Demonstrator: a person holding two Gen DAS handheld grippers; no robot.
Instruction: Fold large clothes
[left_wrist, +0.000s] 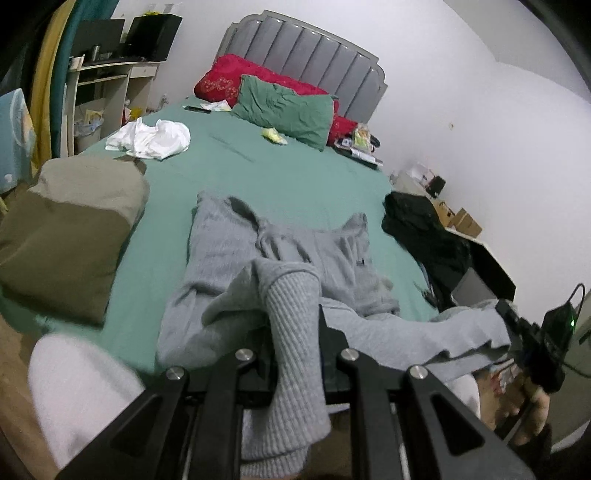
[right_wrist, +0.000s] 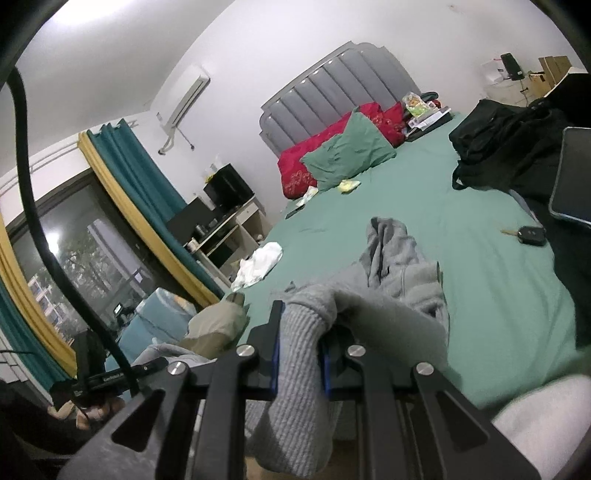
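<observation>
A grey sweatshirt lies spread on the green bed sheet, its body reaching toward the headboard. My left gripper is shut on the ribbed grey hem, which is lifted off the bed and hangs down between the fingers. In the right wrist view my right gripper is shut on another stretch of the ribbed hem, with the sweatshirt bunched beyond it. The right gripper also shows at the right edge of the left wrist view, and the hem runs taut toward it.
An olive cushion and a white garment lie on the bed's left side. A black bag sits at its right edge, with a car key and a dark tablet close by. Green and red pillows lean at the headboard.
</observation>
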